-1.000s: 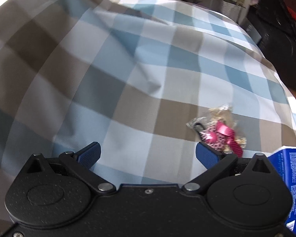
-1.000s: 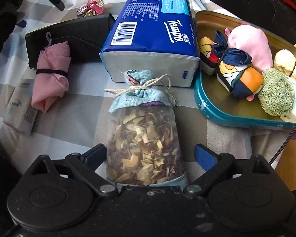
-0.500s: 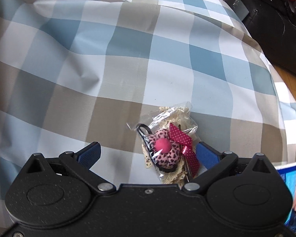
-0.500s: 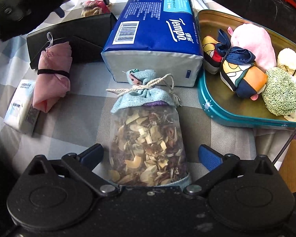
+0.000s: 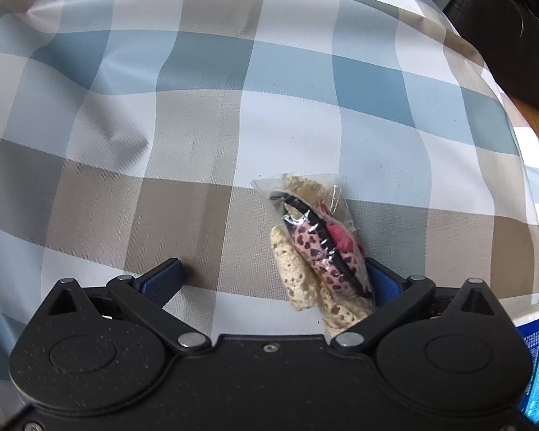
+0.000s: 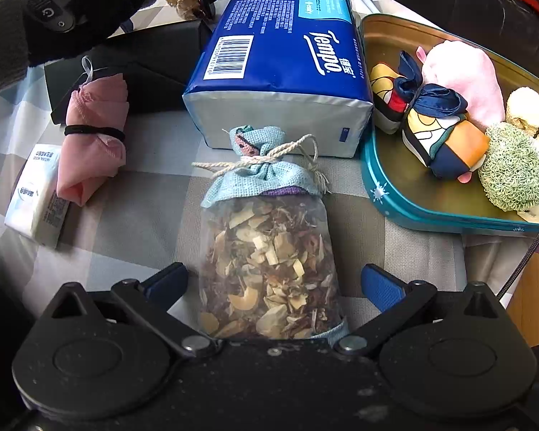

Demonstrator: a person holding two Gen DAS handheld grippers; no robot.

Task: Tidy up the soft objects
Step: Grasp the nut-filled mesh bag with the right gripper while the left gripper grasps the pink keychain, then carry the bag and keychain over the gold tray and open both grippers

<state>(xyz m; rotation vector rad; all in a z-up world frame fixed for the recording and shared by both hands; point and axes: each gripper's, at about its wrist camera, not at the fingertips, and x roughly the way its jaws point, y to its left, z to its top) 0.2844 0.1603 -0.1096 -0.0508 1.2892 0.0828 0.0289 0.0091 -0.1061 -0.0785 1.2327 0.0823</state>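
My left gripper [image 5: 273, 280] is open on the checked cloth, its jaws around a small clear packet [image 5: 316, 248] of cream lace and a pink leopard-print hair tie; the packet leans against the right finger. My right gripper [image 6: 273, 283] is open, its jaws on either side of a potpourri sachet [image 6: 269, 244] with a blue cloth top tied with string. A teal tin tray [image 6: 395, 197] at right holds a patterned pouch [image 6: 438, 136], a pink soft item [image 6: 467, 75] and a green knitted ball [image 6: 510, 168].
A blue Tempo tissue pack [image 6: 287, 68] lies behind the sachet. A pink rolled cloth [image 6: 93, 136] with a black band and a small tissue packet [image 6: 36, 194] lie at left, in front of a black box [image 6: 151, 68]. The left hand [image 6: 64, 10] works at the far left.
My left gripper has moved in on the packet, which now stands on edge against its right finger. My right gripper has barely moved around the sachet.
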